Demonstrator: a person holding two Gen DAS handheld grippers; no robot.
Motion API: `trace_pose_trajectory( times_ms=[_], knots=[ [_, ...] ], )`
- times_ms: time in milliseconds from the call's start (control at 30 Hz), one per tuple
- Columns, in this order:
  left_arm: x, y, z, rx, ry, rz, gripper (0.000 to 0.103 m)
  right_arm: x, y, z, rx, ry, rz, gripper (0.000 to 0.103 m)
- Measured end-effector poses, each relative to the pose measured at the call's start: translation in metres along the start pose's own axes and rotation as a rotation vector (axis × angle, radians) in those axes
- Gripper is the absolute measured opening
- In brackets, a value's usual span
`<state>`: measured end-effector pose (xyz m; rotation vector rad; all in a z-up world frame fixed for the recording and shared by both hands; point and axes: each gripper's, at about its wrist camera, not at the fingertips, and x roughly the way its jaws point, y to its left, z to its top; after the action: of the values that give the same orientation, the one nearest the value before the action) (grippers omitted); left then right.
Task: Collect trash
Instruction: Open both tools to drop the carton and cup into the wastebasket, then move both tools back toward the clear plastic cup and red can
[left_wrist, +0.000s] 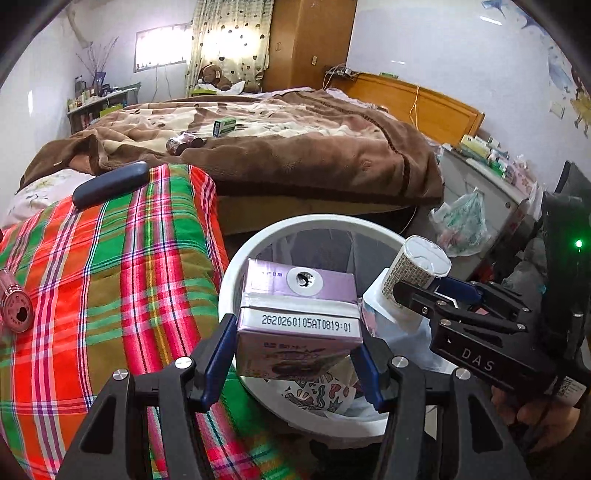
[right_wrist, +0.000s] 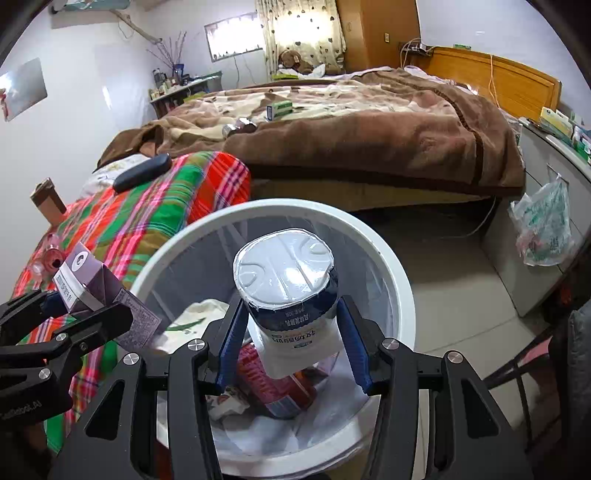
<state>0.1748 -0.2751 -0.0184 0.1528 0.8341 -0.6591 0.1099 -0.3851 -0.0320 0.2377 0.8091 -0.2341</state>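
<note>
Carton (left_wrist: 298, 325) in my left tool (left_wrist: 295, 363), cup (right_wrist: 290, 295) in my right tool (right_wrist: 291, 345), both hanging over the open mouth of the white bin (right_wrist: 391, 266). Left jaws are partway closed and pressing the carton's two side walls; right jaws are partway closed on the lower body of the cup, and they're just starting to ease apart with the cup between them.

The carton looks empty, its straw hole punched through, so I'd expect it to be light with walls that give under a squeeze. Holding it across the flat sides near the middle seems the sound place. The cup I judge light too, thin plastic, smooth and a bit slippery, with a foil lid that would dent; take it around the body, not the lid.

The bin, lined with a clear bag, already holds wrappers and a red packet (right_wrist: 275, 387). It stands on a tiled floor, just beside the corner of a plaid quilt (left_wrist: 110, 280). A dark case (left_wrist: 110, 182) lies at the quilt's far edge. Beyond, on the brown blanket (left_wrist: 314, 155) of the bed, a small green box (left_wrist: 224, 126) and a can (left_wrist: 183, 142) lie near the middle, well apart from the bin.
</note>
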Motion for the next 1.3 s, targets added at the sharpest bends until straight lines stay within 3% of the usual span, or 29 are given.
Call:
trace_pose_trajectory(
  times_ms=[133, 300, 633, 1300],
  knots=[
    [0.006, -0.002, 0.0, 0.002, 0.014, 0.013, 0.059, 0.003, -0.006, 0.001, 0.017, 0.016, 0.005, 0.052],
    [0.005, 0.002, 0.001, -0.012, 0.006, 0.017, 0.07, 0.003, -0.009, -0.002, 0.027, 0.03, -0.008, 0.056],
    [-0.011, 0.01, -0.001, -0.036, -0.022, 0.013, 0.071, -0.004, -0.005, -0.002, 0.033, 0.002, -0.018, 0.059],
    [-0.065, 0.048, -0.015, -0.094, -0.104, 0.096, 0.071, -0.02, 0.021, 0.001, 0.023, -0.067, 0.021, 0.059]
  ],
)
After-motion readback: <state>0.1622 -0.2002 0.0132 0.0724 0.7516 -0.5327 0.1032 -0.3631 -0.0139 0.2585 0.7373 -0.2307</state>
